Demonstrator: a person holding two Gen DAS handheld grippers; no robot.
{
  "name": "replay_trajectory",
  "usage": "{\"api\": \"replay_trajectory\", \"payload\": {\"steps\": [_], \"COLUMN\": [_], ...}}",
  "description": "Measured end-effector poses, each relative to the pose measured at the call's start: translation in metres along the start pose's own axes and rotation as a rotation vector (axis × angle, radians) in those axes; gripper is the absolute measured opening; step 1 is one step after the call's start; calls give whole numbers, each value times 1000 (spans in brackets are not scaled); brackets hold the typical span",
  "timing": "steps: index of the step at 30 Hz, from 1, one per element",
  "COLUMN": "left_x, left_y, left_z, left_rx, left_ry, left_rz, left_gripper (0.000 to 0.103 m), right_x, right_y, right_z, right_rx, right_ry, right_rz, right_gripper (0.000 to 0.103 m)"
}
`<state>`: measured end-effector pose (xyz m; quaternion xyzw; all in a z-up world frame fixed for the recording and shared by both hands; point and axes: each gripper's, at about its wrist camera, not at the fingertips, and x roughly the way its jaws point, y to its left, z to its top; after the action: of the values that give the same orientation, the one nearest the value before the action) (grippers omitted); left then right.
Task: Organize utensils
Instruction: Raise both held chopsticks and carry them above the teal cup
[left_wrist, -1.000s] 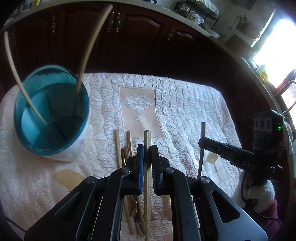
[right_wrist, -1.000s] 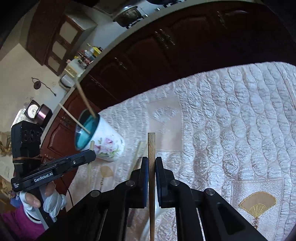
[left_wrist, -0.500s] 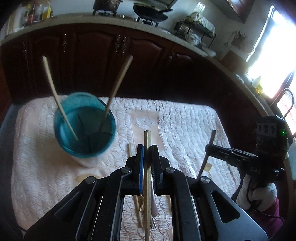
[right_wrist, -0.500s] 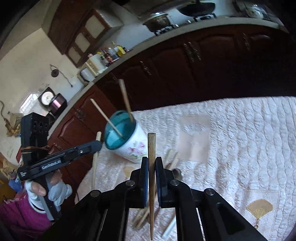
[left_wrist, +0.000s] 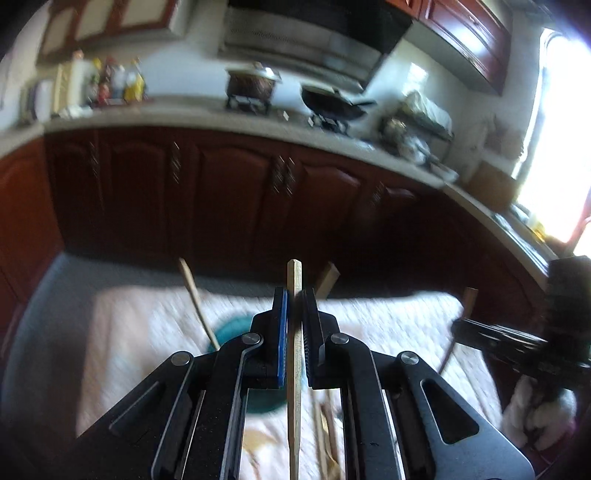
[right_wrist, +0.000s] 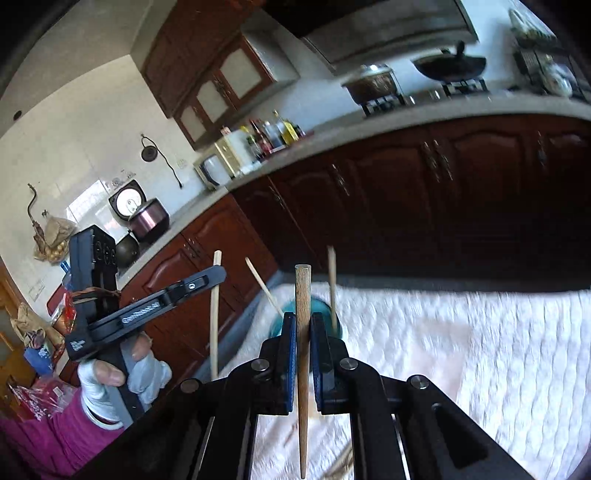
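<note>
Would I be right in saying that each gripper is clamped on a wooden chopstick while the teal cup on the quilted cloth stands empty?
Not quite: the teal cup is not empty. The right wrist view shows two sticks standing in it. The rest holds: the left gripper and the right gripper each clamp a wooden chopstick above the quilted cloth.

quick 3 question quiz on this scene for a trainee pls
1. True or false: the left gripper is shut on a pale flat wooden chopstick.
2. What does the right gripper hold? A) metal spoon B) round tapered wooden chopstick C) nothing
3. How many sticks stand in the teal-lined floral cup?

Key: 1 true; 2 B; 3 two.
</note>
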<state>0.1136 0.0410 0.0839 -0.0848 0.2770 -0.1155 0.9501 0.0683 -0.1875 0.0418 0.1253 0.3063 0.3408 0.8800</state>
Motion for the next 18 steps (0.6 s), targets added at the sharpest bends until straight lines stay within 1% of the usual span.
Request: {"api": "replay_trajectory", "payload": {"steps": [3, 5, 8, 9, 12, 18], "left_x": [12, 22, 38, 44, 53, 79], "left_y": [7, 14, 27, 30, 34, 38], "left_z": [16, 24, 33, 37, 42, 36], "left_rx": [21, 10, -23, -23, -7, 25], "left_ry": [-59, -82, -96, -108, -151, -191], "left_rz": [79, 101, 118, 135, 190, 240], "left_gripper": [6, 6, 6, 6, 6, 6], "right_x": [9, 17, 33, 37, 56, 94], "right_y": [11, 18, 24, 25, 31, 39], "right_z": [20, 31, 46, 50, 62, 76], "right_rx": [-23, -46, -50, -53, -84, -133], "right_ry": [-27, -44, -59, -64, -86, -99], "right_rz": [-8, -32, -34, -37, -60, -91], "right_gripper": [7, 7, 7, 7, 7, 7]}}
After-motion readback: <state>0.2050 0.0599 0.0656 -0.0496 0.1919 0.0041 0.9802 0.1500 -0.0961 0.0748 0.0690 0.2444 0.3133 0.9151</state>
